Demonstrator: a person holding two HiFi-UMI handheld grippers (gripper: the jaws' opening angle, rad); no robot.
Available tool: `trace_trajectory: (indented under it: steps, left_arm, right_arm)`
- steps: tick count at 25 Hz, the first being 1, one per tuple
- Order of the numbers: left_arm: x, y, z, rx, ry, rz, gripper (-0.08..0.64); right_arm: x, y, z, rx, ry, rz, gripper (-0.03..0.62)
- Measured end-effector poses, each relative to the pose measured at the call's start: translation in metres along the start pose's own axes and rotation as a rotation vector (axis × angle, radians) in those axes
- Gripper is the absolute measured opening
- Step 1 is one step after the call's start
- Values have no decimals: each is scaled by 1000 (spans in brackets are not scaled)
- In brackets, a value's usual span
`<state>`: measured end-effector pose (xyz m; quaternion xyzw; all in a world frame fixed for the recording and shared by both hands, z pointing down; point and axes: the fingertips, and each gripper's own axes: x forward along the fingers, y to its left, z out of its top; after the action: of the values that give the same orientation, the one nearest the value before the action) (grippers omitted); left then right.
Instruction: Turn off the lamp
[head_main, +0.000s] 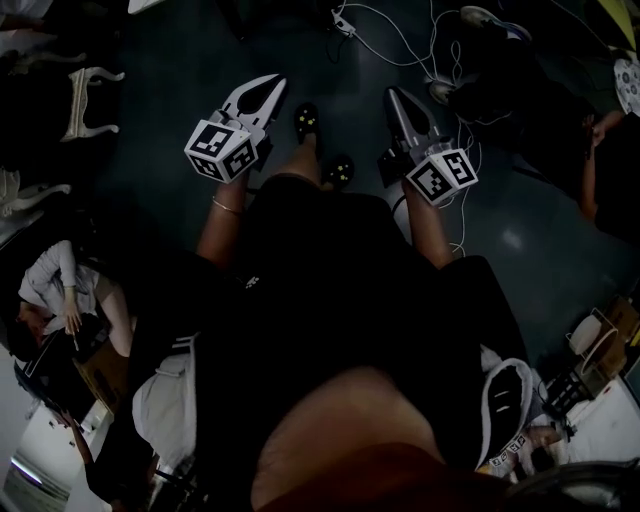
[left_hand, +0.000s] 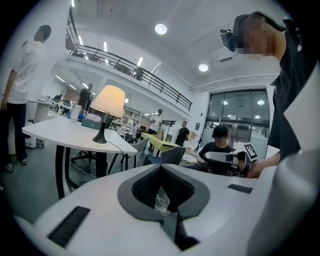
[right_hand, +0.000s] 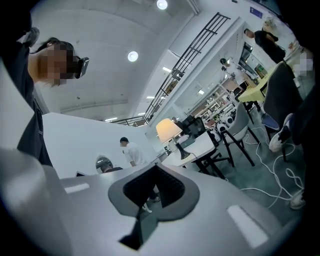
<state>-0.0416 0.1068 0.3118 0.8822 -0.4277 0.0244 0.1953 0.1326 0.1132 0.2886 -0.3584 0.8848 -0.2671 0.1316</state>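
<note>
Left gripper (head_main: 272, 84) and right gripper (head_main: 393, 95): both jaws pressed together, empty, over open floor (head_main: 170, 70). One lit lamp (left_hand: 107, 102) stands near the white table (left_hand: 45, 132) edge, well apart from both.

Matt cream lampshade (left_hand: 109, 100), smooth white tabletop (left_hand: 55, 131), ribbed dark pads (left_hand: 145, 186) inside smooth pale plastic jaws

The left gripper (left_hand: 161, 167) has its jaws together, nothing between them. At ten o'clock, a lit lamp (left_hand: 107, 107) stands on a white table (left_hand: 50, 132).
</note>
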Motion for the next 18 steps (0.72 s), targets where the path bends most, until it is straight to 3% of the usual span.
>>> trace_trajectory:
  steps: [8,18]
  left_arm:
    - [46,-2,12,13,-1,-103,6]
    - [77,52,18,-8,26,-92,6]
  right_arm:
    - [-7,-21,12,-16,-12,-97,2]
    - [54,-52,17,-2,-4,-97,2]
